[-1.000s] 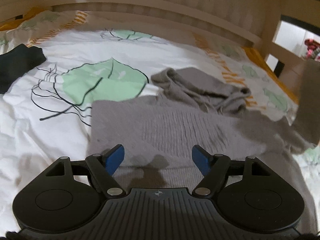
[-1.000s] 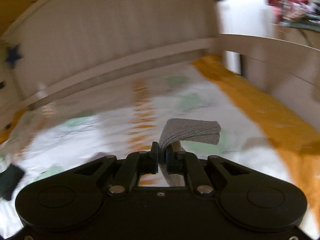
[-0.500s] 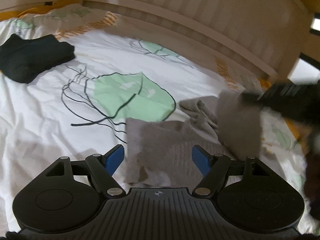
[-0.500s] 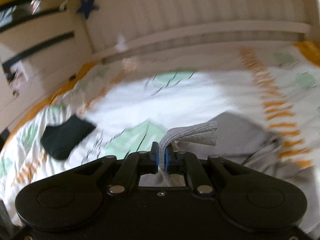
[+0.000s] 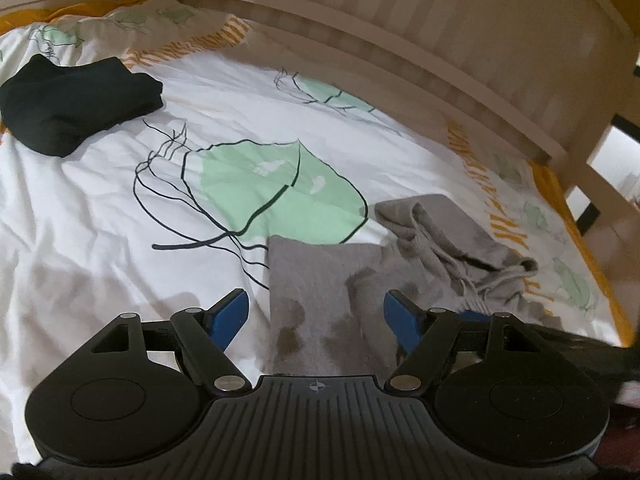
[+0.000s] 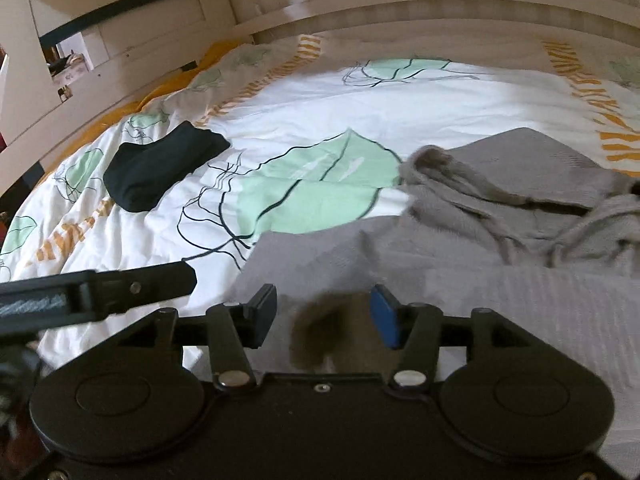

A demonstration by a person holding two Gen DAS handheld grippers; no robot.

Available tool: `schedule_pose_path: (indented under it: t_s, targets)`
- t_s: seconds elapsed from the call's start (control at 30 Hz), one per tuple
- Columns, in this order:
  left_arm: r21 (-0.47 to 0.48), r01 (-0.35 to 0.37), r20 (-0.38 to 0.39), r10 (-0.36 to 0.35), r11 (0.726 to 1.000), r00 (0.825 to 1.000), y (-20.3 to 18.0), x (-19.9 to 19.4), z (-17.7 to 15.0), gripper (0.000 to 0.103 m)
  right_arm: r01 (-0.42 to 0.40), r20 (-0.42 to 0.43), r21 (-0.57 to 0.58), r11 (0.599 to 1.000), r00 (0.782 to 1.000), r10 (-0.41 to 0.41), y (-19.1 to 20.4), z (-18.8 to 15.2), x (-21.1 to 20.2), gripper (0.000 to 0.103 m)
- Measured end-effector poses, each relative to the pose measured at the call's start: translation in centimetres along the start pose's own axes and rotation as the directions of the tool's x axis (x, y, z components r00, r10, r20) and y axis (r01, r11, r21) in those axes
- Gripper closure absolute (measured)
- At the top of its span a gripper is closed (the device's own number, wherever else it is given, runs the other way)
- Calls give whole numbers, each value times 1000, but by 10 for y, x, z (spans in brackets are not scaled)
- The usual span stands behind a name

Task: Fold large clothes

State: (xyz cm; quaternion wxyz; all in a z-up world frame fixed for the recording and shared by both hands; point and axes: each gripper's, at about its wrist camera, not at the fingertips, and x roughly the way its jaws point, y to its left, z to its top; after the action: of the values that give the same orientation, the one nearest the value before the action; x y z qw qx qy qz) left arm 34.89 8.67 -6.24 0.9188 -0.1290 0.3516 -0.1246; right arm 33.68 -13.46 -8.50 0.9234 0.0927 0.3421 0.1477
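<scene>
While the right hand-held gripper (image 6: pixel 323 316) is hanging low over the grey sweater (image 6: pixel 500 248), its jaws have just been opening, and now they are standing apart with only flat grey knit showing between the pads, nothing pinched. The left hand-held gripper (image 5: pixel 316 316) is sitting released too, jaws spread wide above the sweater's (image 5: pixel 320 280) near left edge, no cloth caught in them.

The sweater is lying on the bed's leaf-print duvet (image 5: pixel 120 220), its body spread flat toward the cameras and a bunched grey heap (image 5: pixel 448 240) sitting at its far side. The left wrist view is showing the sweater's straight left edge running down the white cover, with a green leaf (image 5: pixel 276 192) just beyond its corner. The right wrist view is giving more of the garment: the ribbed knit stretching off to the right and the bunched heap (image 6: pixel 520 192) filling the upper right.

Only the right view is catching the left hand-held gripper (image 6: pixel 120 284) from the side, reaching in at the left edge. Both views are showing a folded black garment (image 5: pixel 76 100) lying well apart on the duvet (image 6: pixel 280 120), and the pale slatted bed frame (image 5: pixel 440 40) behind.
</scene>
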Motion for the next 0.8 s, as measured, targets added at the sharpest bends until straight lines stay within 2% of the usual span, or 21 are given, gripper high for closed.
schedule_pose_path:
  t_s: [0.1, 0.2, 0.37, 0.5, 0.63, 0.73, 0.8]
  targets:
    - [28, -2, -12, 3, 1000, 1000, -5, 7, -4, 30, -2, 15, 15, 1000, 1000, 1, -21, -1, -22, 44]
    - [78, 12, -14, -11, 997, 1000, -15, 13, -10, 30, 42, 24, 47, 998, 999, -43, -52, -8, -46, 44]
    - [155, 56, -40, -51, 986, 998, -40, 23, -17, 30, 165, 15, 85, 983, 986, -167, -109, -27, -92, 44]
    - [280, 30, -19, -25, 960, 999, -67, 32, -20, 30, 259, 18, 105, 960, 965, -262, -146, -42, -118, 43]
    - [289, 10, -40, 2, 957, 999, -71, 49, -25, 30, 299, 35, 216, 929, 949, -313, -183, -54, -136, 43]
    - [283, -5, -36, 15, 959, 999, -66, 58, -27, 32, 327, 12, 330, 885, 936, -351, -213, -56, -145, 43]
    - [276, -7, -38, 19, 961, 999, -62, 62, -25, 41, 346, 5, 384, 856, 926, -377, -229, -56, -151, 42]
